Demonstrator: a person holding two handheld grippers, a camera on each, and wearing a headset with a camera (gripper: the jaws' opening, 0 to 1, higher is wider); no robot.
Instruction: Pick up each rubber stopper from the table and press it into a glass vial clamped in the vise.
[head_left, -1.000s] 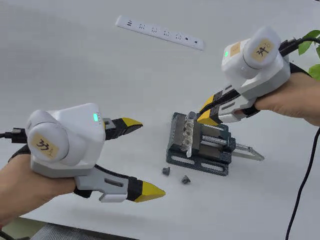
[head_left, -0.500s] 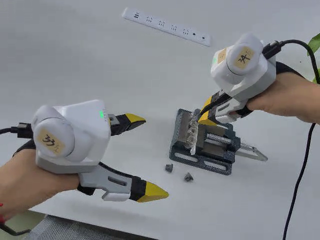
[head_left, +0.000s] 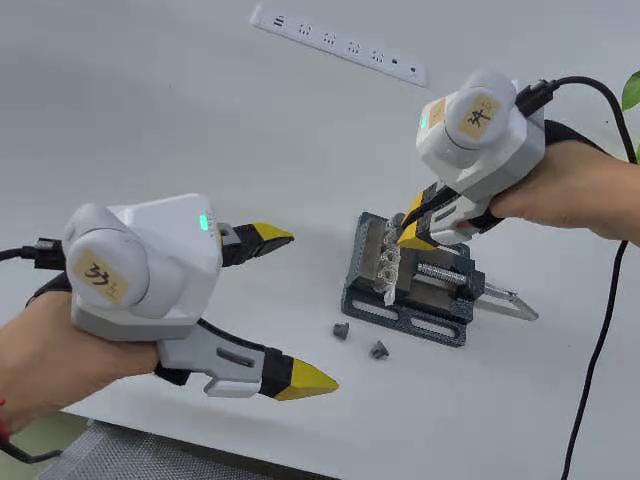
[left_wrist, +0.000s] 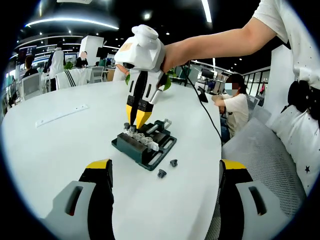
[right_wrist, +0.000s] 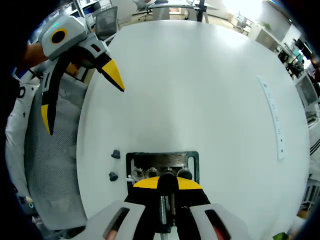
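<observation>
A dark vise (head_left: 405, 305) on the white table clamps a row of clear glass vials (head_left: 385, 262). My right gripper (head_left: 411, 232) hangs just above the row, shut on a dark rubber stopper (right_wrist: 167, 180) pinched between its yellow tips. From the left gripper view, that right gripper (left_wrist: 136, 117) points down at the vials (left_wrist: 141, 136), and one end vial carries a dark stopper (left_wrist: 126, 125). Two loose stoppers (head_left: 341, 330) (head_left: 379, 350) lie in front of the vise. My left gripper (head_left: 290, 305) hovers open at the left, nothing between its jaws.
A white power strip (head_left: 340, 42) lies at the table's far side. A black cable (head_left: 600, 350) trails down the right side. The vise handle (head_left: 505, 303) sticks out to the right. The table's near edge (head_left: 150, 440) runs under my left hand. People sit in the background (left_wrist: 235, 107).
My right gripper has shifted left and closer over the vial row. The left gripper has stayed about where it was, still open. The head camera has shifted slightly.
</observation>
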